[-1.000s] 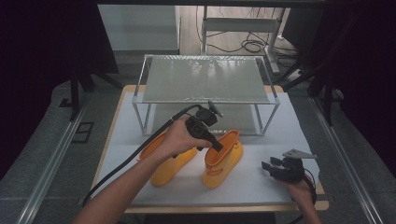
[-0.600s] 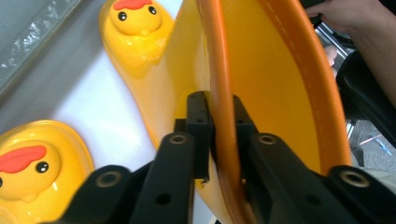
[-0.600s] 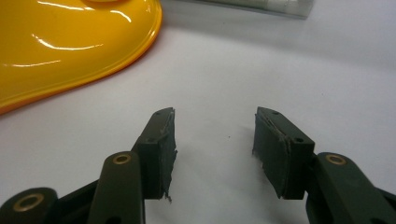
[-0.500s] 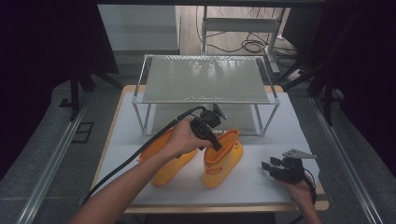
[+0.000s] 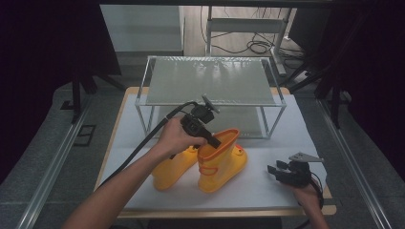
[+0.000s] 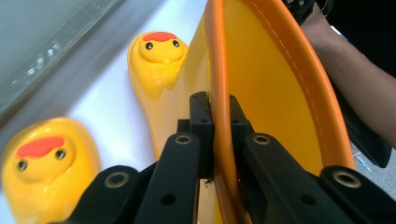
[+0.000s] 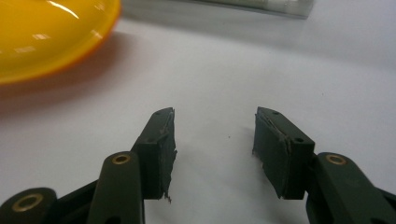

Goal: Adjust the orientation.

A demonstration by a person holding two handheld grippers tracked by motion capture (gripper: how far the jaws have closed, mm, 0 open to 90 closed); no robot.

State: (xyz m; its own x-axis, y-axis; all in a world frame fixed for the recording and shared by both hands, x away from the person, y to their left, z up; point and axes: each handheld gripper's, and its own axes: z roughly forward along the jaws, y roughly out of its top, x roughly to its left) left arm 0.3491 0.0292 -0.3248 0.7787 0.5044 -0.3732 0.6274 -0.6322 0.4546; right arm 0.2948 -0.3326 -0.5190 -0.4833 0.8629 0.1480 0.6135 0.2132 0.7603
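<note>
Left tongs point(image 5: 213, 141) have just been closing and now clamp the rim of the boot point(image 5: 222, 162) between their jaws, right tongs point(image 5: 276, 171) rest apart nearby, so lifting it toward the rack point(image 5: 210, 81) seems next.

Three cameras around the upright yellow boot

The high view looks forward and down from the person's side, taking in the whole table point(image 5: 143, 102) with the upright yellow boot point(image 5: 220, 162) near its middle. The left gripper view sits right against that boot point(image 6: 280, 93), looking along its orange rim toward the duck-face toe. The right gripper view lies low over the white tabletop point(image 7: 261, 60), to the boot's right, catching its side point(image 7: 51, 32) at top left.
</note>
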